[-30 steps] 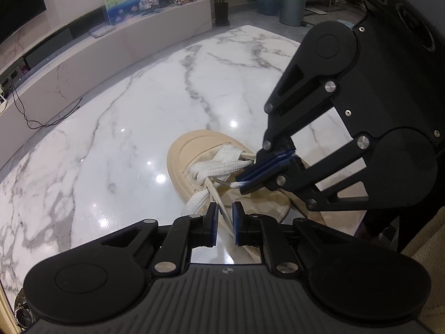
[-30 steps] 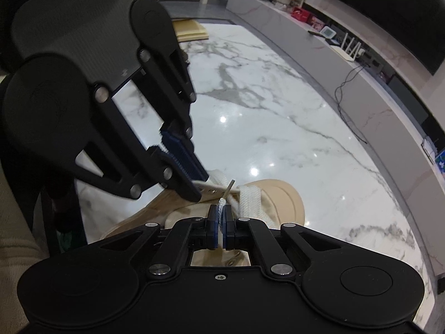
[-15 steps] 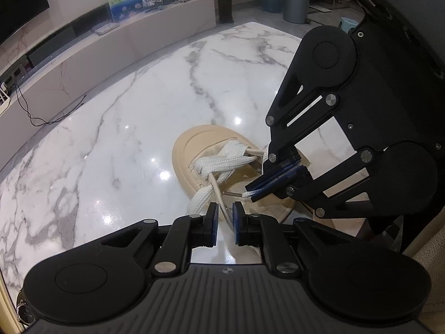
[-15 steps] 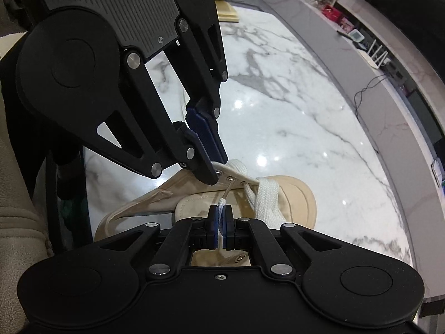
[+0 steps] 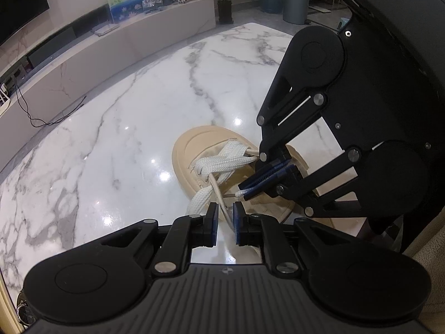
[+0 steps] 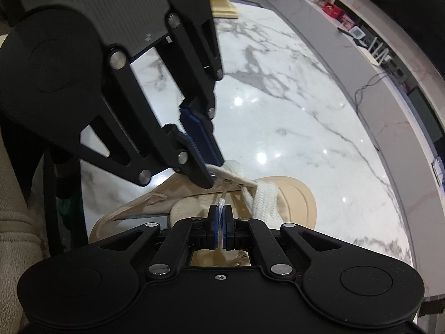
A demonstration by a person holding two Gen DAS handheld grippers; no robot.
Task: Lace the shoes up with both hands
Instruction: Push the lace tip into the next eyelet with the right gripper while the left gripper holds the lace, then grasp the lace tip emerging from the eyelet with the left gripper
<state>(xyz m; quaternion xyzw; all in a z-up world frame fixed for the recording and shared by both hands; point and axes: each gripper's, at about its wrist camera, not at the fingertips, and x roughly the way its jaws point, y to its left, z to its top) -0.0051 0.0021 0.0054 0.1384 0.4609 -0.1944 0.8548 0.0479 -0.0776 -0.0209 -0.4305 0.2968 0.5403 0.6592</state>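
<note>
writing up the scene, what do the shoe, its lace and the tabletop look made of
Shoe: beige upper looks like matte canvas, going by its woven, creased cloth; the toe cap seems smooth rubber. Lace: flat white woven fabric, visible braid texture, with a stiff, possibly plastic tip. Tabletop: polished white marble or a marble-look slab, grey veins and sharp light reflections.

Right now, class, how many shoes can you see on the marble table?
1. The beige shoe lies on the marble table, toe pointing away, under both grippers: the left gripper pinches its eyelet edge, the right gripper its white lace. Another could be hidden behind them.
</note>
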